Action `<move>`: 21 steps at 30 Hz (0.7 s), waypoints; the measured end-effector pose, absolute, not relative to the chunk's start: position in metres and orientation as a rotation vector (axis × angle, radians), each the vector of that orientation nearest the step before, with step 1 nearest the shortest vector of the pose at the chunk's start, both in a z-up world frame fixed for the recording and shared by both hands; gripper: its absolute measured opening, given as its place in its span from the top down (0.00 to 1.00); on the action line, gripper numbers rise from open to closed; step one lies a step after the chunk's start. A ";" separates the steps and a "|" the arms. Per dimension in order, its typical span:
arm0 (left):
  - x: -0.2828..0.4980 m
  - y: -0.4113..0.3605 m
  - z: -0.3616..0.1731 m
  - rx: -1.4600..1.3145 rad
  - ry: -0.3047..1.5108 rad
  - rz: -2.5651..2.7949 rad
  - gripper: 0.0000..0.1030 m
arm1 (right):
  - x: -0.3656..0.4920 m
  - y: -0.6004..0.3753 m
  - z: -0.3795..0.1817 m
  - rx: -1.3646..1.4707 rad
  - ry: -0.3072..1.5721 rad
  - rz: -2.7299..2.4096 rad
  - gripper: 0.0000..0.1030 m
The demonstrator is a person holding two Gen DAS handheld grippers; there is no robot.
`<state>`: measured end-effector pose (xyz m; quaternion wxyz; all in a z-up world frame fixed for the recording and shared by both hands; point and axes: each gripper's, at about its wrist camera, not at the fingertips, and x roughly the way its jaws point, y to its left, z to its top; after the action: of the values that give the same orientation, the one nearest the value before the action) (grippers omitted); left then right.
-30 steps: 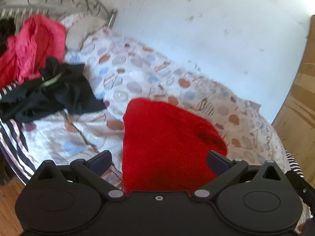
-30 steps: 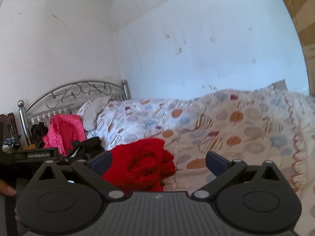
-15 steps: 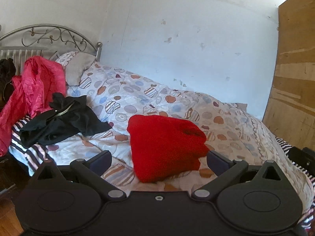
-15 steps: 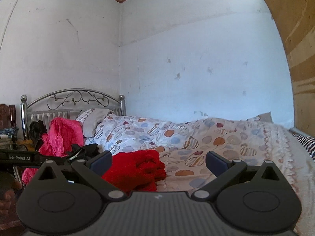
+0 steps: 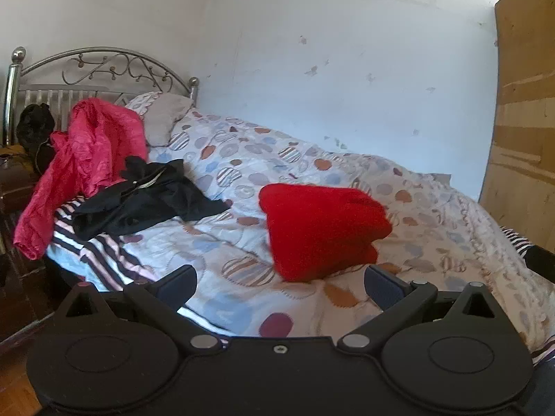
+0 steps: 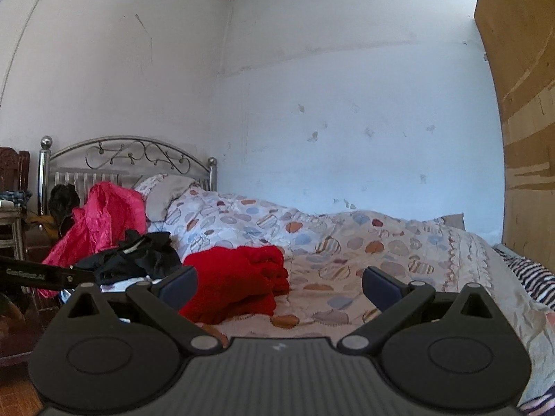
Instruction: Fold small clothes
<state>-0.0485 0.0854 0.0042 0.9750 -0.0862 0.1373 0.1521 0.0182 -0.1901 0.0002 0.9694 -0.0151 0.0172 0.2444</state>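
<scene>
Ahead, folded red garment on bed, beyond both wide-spread jaws.

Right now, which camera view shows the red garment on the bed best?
The left wrist view. It looks down on the red garment, so its whole folded top and outline show. The right wrist view sees it low, from the side: only stacked folds, with one corner behind a gripper finger.

One red folded garment just ahead of the tongs; one black garment ahead-left; one pink garment farther left; one pillow beyond.
</scene>
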 end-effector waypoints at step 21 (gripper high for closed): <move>-0.050 0.082 -0.003 -0.153 0.293 0.312 0.01 | 0.022 -0.191 -0.016 -0.028 0.078 0.489 0.00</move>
<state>-0.0500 0.0824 -0.0029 0.9743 -0.0758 0.1455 0.1546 0.0216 -0.1912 -0.0164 0.9694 -0.0137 0.0387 0.2421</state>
